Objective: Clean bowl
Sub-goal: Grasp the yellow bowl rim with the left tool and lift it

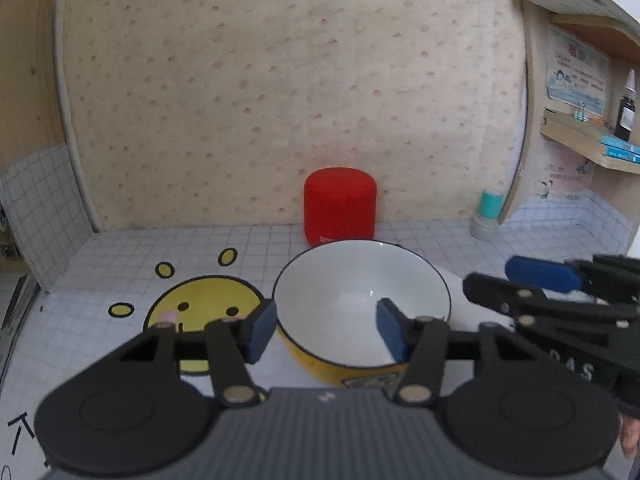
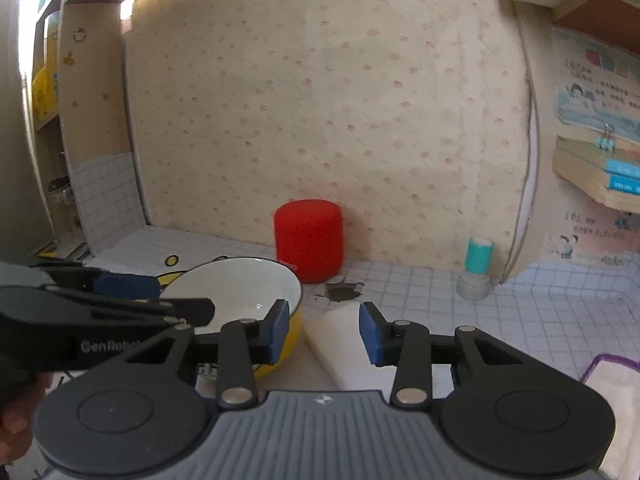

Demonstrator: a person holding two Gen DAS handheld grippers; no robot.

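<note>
A bowl [image 1: 362, 300], white inside and yellow outside, stands on the checked counter; it also shows in the right wrist view [image 2: 236, 292]. My left gripper [image 1: 326, 334] is open, its jaws spanning the bowl's near rim, one pad outside on the left and one inside. A white sponge block [image 2: 344, 340] lies to the right of the bowl. My right gripper [image 2: 324, 330] is open just above the sponge's near end, with the sponge between the pads and apart from them. The right gripper also shows in the left wrist view [image 1: 532, 284].
A red cylinder [image 1: 340, 210] stands against the wall behind the bowl. A teal-capped bottle [image 2: 476, 272] stands at the right corner. A dark stain [image 2: 342, 292] marks the counter. A purple-edged cloth [image 2: 612, 376] lies at the right. Shelves with books [image 1: 592, 140] hang on the right.
</note>
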